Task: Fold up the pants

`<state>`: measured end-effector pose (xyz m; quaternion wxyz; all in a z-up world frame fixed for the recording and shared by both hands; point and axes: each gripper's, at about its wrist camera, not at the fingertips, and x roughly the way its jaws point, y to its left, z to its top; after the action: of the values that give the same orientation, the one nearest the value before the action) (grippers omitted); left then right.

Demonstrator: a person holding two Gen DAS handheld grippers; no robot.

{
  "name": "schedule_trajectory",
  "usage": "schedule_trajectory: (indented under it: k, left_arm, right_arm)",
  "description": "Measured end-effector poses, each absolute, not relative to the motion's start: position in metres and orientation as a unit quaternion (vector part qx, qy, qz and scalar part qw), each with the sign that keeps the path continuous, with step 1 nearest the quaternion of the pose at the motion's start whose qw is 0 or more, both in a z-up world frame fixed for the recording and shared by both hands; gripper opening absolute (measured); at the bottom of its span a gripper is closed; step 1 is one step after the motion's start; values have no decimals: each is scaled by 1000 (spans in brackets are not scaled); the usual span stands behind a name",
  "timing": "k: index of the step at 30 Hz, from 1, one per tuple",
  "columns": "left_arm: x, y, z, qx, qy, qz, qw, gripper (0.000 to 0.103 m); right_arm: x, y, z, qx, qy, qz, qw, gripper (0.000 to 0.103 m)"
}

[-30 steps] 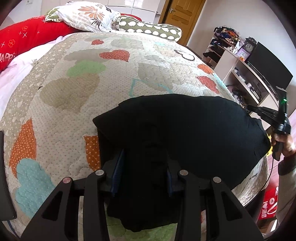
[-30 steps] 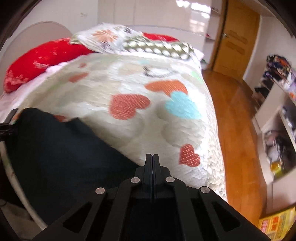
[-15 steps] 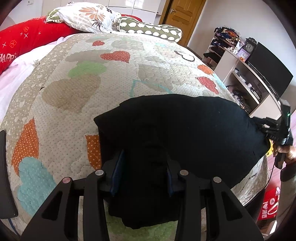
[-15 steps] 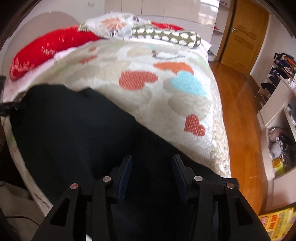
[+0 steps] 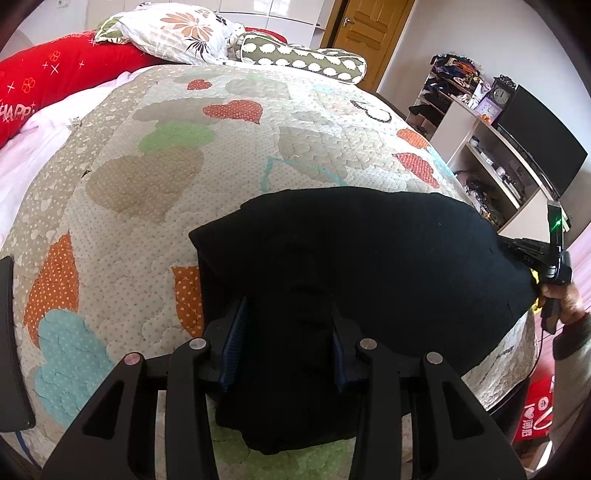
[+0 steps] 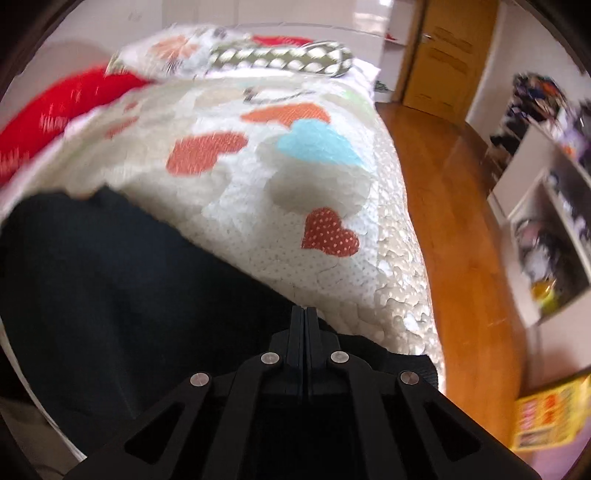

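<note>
One pants [image 5: 369, 258], two tools [image 5: 284, 347] [image 6: 303, 325].

Bedroom with a quilted bed, wooden door and open shelving

A bed fills most of both views, covered by a cream quilt [image 5: 229, 173] patched with hearts in red, orange, green and blue. At its head lie a red pillow [image 5: 55, 85], a floral pillow [image 5: 177, 33] and an olive bolster with white spots [image 5: 303, 61]. Behind them stand glossy white cabinet fronts [image 5: 266, 14] and a wooden door [image 5: 365, 33]. Polished wood floor [image 6: 461, 229] runs beside the bed. Against the pale wall, a white shelf unit [image 5: 480, 147] holds clutter, a small clock [image 5: 501, 95] and a dark television [image 5: 543, 133]. Daylight brightens the room.
</note>
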<state>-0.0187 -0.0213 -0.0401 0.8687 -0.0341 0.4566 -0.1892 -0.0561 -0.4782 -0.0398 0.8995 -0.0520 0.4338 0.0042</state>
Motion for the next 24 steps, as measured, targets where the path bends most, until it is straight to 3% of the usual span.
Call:
schedule_trajectory:
  k: [2,4,6,15,17,21,24]
  left_arm:
    - [-19,-18,-37,-38,459,-190,867,38]
    - [-22,-14,-31,-43,459,-188,867,40]
    - [-29,-12,-23,-38,450,-183,873,42]
    - [-51,-25,-9,-17,417,-176,892,63]
    - [-48,-29,-16,-16,422,-169,891,64]
    - [-29,-29,-39,0,440,-123,890,64]
    - [-24,-12,-40,-49,453,-127,881,64]
  right_arm:
    - [-66,-478,-27,-44,422,-10,906,8]
    - [-78,-468,-15,-53,412,-1,910,25]
    - [-91,-455,-8,-59,401,19,914,33]
    - [-81,-401,-38,-48,415,75,906,34]
    - [-68,-407,-48,-36,420,54,905,39]
    - [-56,-420,-48,11,413,31,910,39]
    - [-66,-412,-37,-16,411,20,911,41]
